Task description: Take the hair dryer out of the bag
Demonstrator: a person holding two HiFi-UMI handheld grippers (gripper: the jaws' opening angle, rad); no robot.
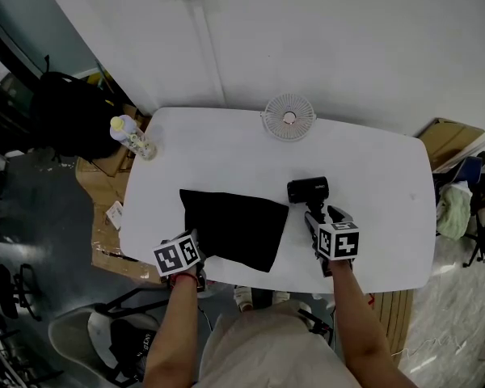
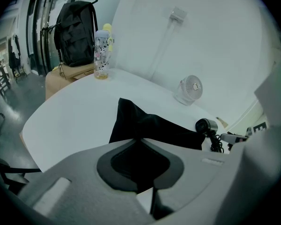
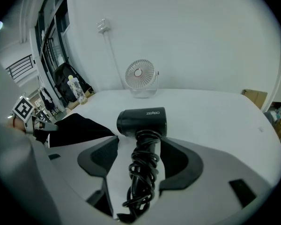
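The hair dryer lies between right gripper's released fingers; left gripper's fingers clench the bag.

White table: the black bag lies flat, near left of centre. The hair dryer lies just right of it. The left gripper is at the bag's near left corner. The right gripper is at the dryer's near side. The fan stands at the far edge.
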